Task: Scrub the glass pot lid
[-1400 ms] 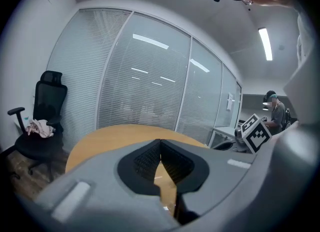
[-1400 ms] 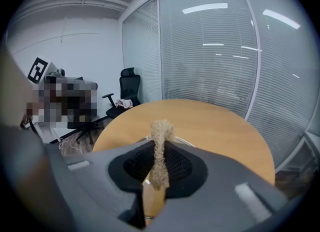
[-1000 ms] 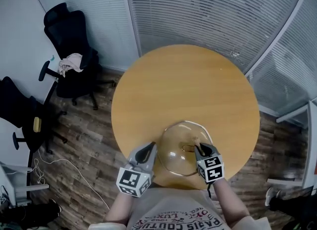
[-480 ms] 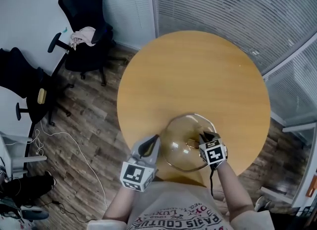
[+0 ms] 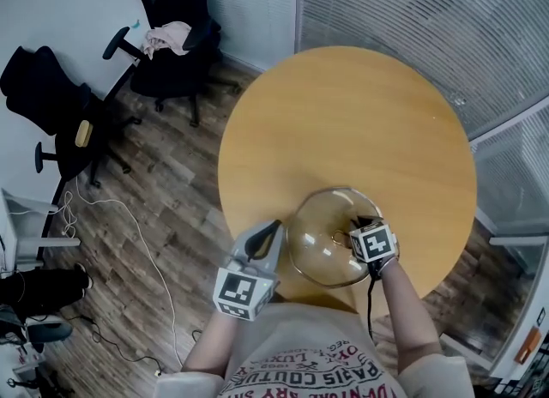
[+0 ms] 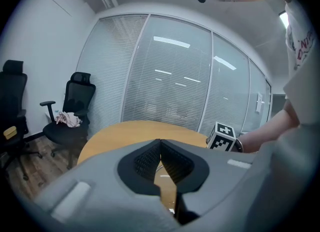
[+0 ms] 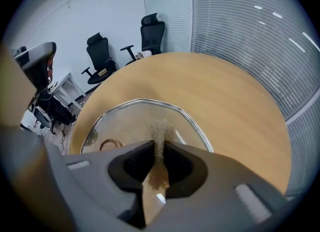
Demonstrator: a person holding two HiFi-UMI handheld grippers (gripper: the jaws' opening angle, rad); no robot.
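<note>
Head view: round wooden table (image 5: 343,113), matte tan top, bare except for the glass pot lid (image 5: 322,233). The lid lies flat on the table at the edge nearest the person, well off the table's centre. It has a metal rim and clear glass, with the wood showing through.

Left gripper (image 5: 274,226): the tips are at the table's near-left edge, just beside the lid's rim. In the left gripper view the jaws are closed tip to tip with nothing between them (image 6: 160,143).

Right gripper (image 5: 360,221): it sits over the table's near edge, above the right half of the lid. In the right gripper view the jaws are clamped on a tan fuzzy scrub pad (image 7: 159,128), whose frayed end pokes out past the tips over the glass. I can't confirm that the pad touches the glass.

Room:
- The floor (image 5: 180,199) left of the table is dark wood plank, with a loose white cable (image 5: 111,208) on it.
- Two black office chairs stand off the table's far-left side. The nearer chair (image 5: 176,10) has a light cloth (image 5: 167,38) on its seat, and the second chair (image 5: 51,105) is further left.
- A glass partition with closed blinds (image 5: 429,19) runs behind the table's far and right sides.
- A plain white wall (image 5: 51,2) stands beyond the chairs.
</note>
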